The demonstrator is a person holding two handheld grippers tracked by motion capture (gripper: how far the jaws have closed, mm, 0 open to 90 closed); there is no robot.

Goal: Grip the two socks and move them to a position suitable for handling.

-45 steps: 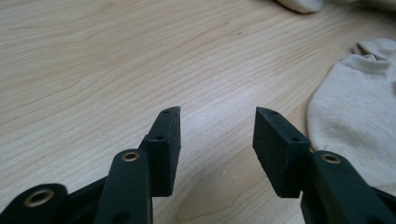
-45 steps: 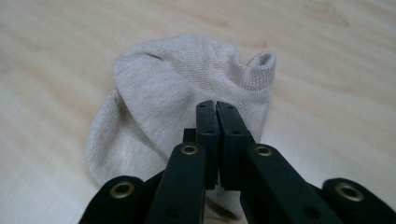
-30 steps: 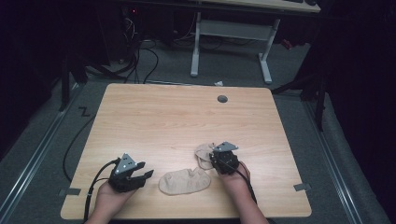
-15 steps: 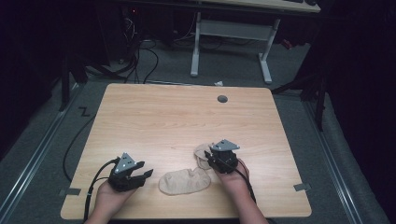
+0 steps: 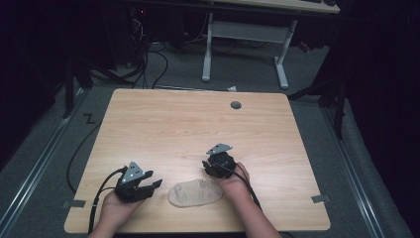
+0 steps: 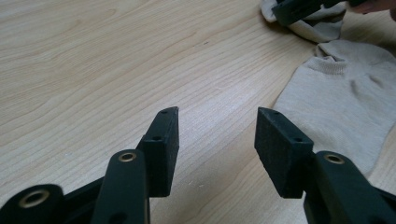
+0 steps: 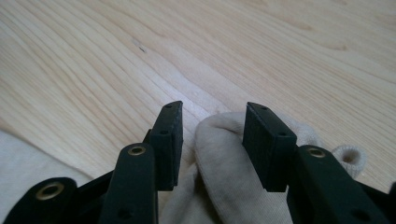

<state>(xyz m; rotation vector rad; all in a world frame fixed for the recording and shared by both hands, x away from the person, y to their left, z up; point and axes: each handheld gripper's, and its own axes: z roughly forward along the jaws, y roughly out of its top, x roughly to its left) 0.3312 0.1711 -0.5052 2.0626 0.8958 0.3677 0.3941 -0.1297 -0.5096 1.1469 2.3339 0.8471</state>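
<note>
The right tool (image 5: 212,167) rests low on the bench, its jaws part open around a bunched fold of a beige sock (image 7: 233,154); the cloth sits between the jaws, but they do not look closed on it. The left tool (image 5: 148,184) lies near the front edge of the bench with its jaws wide open and nothing between them, pointing toward a second beige sock (image 5: 195,193) lying flat between the two hands. In the left gripper view this flat sock (image 6: 345,98) is just ahead and to the side of the open jaws.

The step in hand appears to be picking up or pairing the socks. Next, the right tool would probably need to close on the fold it straddles, while the left tool moves in on the flat sock.

The bench (image 5: 198,124) is pale wood with a small round cable hole (image 5: 236,105) near its far edge. Beyond it is a dark room with grey carpet, floor cables (image 5: 153,59) and the white legs of another desk (image 5: 245,39).
</note>
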